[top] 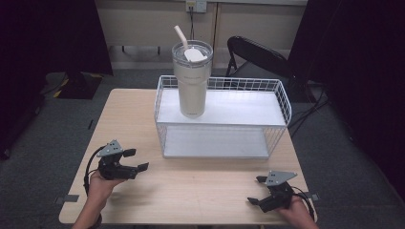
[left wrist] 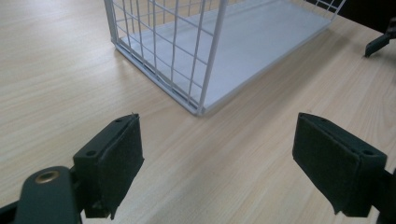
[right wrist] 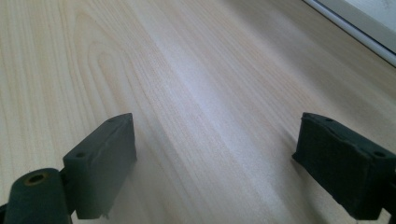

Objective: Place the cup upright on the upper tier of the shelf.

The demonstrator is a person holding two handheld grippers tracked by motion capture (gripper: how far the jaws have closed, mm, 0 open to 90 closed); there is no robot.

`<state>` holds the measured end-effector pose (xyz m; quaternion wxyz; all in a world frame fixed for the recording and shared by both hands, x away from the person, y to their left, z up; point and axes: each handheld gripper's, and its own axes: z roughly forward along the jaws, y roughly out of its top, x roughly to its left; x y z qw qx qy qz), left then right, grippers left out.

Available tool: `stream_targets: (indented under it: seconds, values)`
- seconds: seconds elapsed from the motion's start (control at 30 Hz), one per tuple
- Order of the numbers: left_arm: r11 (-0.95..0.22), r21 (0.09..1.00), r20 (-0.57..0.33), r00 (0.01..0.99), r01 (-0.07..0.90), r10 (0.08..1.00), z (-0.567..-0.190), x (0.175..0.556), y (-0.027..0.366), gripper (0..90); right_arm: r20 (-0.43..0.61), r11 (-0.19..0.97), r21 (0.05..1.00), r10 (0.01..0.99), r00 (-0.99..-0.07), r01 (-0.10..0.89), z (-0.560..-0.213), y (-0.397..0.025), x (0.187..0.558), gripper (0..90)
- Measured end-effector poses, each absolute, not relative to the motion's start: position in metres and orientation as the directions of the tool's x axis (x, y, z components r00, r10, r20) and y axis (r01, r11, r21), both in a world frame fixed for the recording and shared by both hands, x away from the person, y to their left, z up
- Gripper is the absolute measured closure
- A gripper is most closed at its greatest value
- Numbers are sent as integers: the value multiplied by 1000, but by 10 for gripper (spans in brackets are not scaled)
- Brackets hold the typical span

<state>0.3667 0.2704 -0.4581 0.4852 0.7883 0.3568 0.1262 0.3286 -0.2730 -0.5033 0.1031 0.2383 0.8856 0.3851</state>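
1. risk: tumbler (top: 192, 81) stands tall on the top shelf of the wire rack (top: 282, 102); a low or off-centre grip would likely tip it.
2. left tool (top: 134, 161) and right tool (top: 256, 190) spread wide, empty, near the tabletop (top: 133, 114) front edge.
3. light wood surface; grey floor, folding chair (top: 253, 55) behind.

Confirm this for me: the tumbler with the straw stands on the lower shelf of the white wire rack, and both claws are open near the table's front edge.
Not quite. The tumbler stands on the upper shelf of the white wire rack, not the lower one, which is bare; the high view shows this. The rest holds: the left claw and right claw are both open near the table's front edge.
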Motion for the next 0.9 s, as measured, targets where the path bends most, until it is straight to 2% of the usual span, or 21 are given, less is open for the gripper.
stream_targets:
  seconds: [0.9]
  values:
    - [-310, 832, -133, 709, 459, 693, -483, 353, 280, 157, 1, 589, 732, 502, -865, 342, -503, -273, 329, 117]
